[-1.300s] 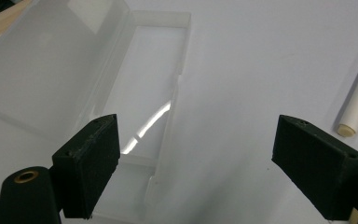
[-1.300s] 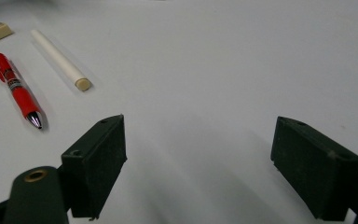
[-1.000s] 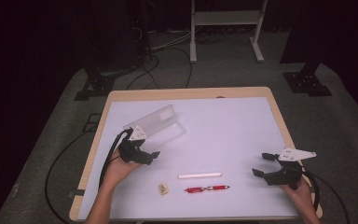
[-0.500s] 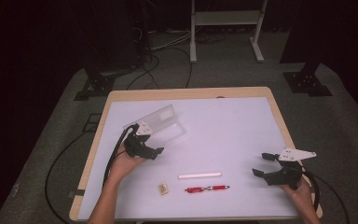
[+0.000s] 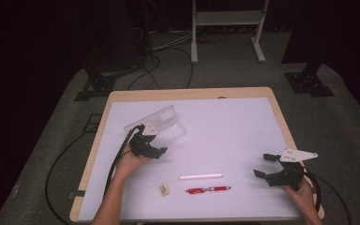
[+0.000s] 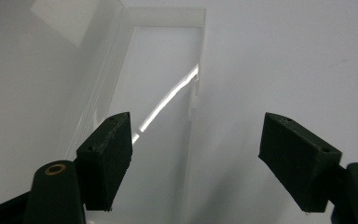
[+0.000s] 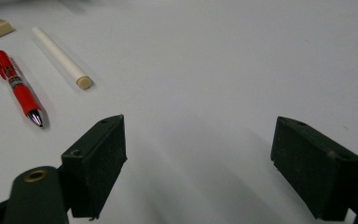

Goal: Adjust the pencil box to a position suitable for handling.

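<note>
Clear plastic case [image 6: 158,93] lies between the left gripper [image 6: 196,158] and its closing, still-open, empty jaws, so centre its long wall before pinching.

the high view looks forward and down from above the near edge of the table [image 5: 272,117], taking it whole. each gripper view rides close over that tabletop; the right one shares the red pen [image 7: 21,91] [image 5: 208,189] with it.
</note>
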